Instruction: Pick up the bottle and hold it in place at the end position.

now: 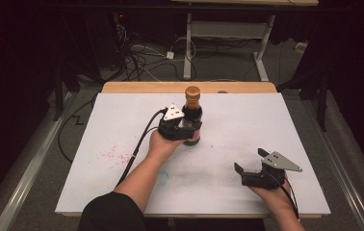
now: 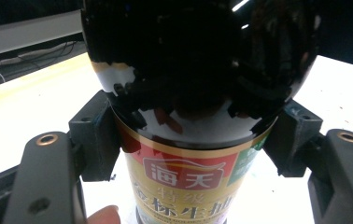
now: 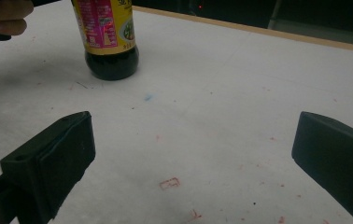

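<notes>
High view looks down on a white worktop (image 1: 228,125) with a bare wooden strip along its far edge. Its sheet is marked with faint red specks at the left, a pale blue smudge near the front and a greyish smear across the middle. Beyond it the room is dark: a grey floor carries a tangle of cables (image 1: 141,60) and the white legs of a second table (image 1: 228,36), and black stands flank both sides.

A dark soy sauce bottle (image 1: 192,115) with a brown cap stands upright on the far middle of the worktop. The left gripper (image 1: 184,129) is clamped on its body, and the left gripper view shows one black pad pressed against each side of the glass just above the red and gold label (image 2: 184,179).

The right gripper (image 1: 251,161) rests near the front right corner, well apart from the bottle, its jaws spread wide with nothing between them. Right gripper view shows the scuffed white sheet between those jaws, with small red marks, and the bottle's base farther off at the upper left.
</notes>
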Demonstrator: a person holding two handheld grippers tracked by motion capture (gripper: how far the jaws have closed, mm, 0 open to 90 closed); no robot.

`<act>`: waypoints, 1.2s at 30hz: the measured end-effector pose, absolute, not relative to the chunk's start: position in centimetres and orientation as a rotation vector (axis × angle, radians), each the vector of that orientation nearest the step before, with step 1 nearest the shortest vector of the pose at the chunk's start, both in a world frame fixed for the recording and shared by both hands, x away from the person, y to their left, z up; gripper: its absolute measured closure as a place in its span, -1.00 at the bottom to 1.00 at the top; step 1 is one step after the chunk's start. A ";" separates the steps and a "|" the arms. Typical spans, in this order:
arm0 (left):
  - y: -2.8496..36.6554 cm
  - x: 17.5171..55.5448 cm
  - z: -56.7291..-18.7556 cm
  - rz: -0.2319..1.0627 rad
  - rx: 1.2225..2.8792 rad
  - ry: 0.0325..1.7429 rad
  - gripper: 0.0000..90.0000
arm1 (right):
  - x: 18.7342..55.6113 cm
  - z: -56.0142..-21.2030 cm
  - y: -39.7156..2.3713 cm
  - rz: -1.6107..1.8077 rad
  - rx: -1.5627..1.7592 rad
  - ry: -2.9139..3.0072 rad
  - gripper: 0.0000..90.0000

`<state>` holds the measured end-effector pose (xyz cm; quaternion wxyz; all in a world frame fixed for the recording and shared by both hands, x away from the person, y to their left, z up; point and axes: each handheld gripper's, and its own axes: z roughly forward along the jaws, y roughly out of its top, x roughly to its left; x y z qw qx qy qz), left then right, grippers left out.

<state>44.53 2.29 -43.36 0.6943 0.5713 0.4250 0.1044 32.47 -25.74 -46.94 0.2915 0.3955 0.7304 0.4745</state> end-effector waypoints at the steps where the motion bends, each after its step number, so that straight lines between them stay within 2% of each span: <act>1: 2.3 44.5 -43.4 0.233 1.273 0.946 -0.37 | 32.5 -46.9 -25.7 1.265 1.054 1.947 -0.99; 18: 2.3 44.1 -43.8 0.239 1.247 0.938 -0.36 | 32.9 -46.6 -25.0 1.305 1.052 1.990 -0.95; 27: 2.3 44.1 -43.8 0.241 1.246 0.937 -0.36 | 34.4 -46.0 -23.6 1.335 1.043 2.015 -0.65; 30: 2.3 44.1 -43.8 0.241 1.245 0.937 -0.36 | 34.9 -45.9 -23.3 1.342 1.044 2.028 -0.60; 36: 2.3 44.1 -43.8 0.241 1.245 0.937 -0.36 | 35.8 -45.6 -22.5 1.339 1.034 2.047 -0.34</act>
